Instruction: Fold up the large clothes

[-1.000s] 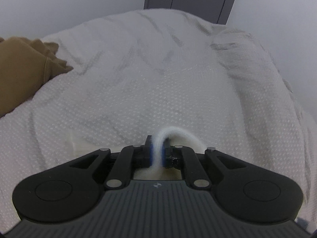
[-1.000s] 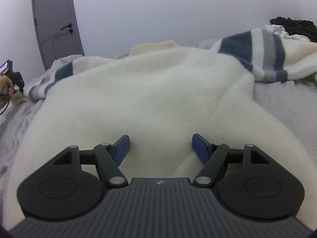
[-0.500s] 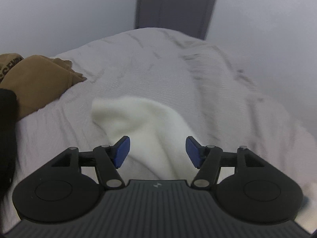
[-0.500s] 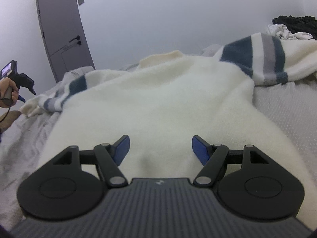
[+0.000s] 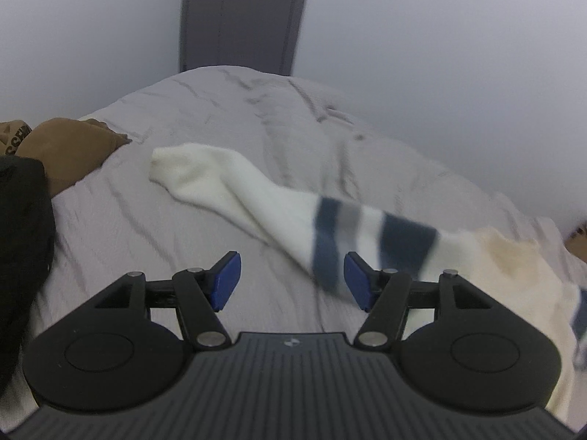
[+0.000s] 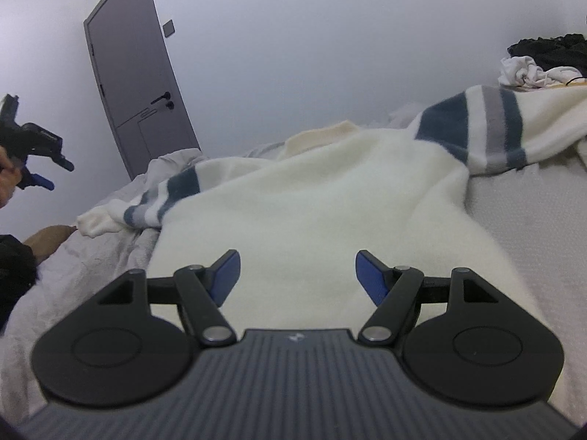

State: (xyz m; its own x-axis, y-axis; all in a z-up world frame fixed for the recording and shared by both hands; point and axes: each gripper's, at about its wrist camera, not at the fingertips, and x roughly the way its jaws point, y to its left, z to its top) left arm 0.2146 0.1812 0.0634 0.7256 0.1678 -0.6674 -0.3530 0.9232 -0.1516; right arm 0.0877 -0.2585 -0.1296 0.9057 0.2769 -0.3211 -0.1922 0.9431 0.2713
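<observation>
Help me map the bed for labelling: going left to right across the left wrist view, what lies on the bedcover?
Black garment → brown garment → cream sleeve cuff → the sleeve's dark blue and grey stripes → cream sweater body.

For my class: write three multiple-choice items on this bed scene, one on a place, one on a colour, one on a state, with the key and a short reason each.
1. Where does the cream sweater lie?
A. spread on the bed
B. hung on the door
C. on the floor

2. What colours are the stripes on the sleeve?
A. red and yellow
B. dark blue and grey
C. green and black

3. How does the left gripper stand?
A. shut on the cuff
B. shut on the bedcover
C. open, holding nothing

Key: 1 A, the sweater covers the bedcover in the right wrist view. 2 B, blue and grey bands cross the sleeve. 3 C, its blue pads stand apart with only bedcover beyond.
</observation>
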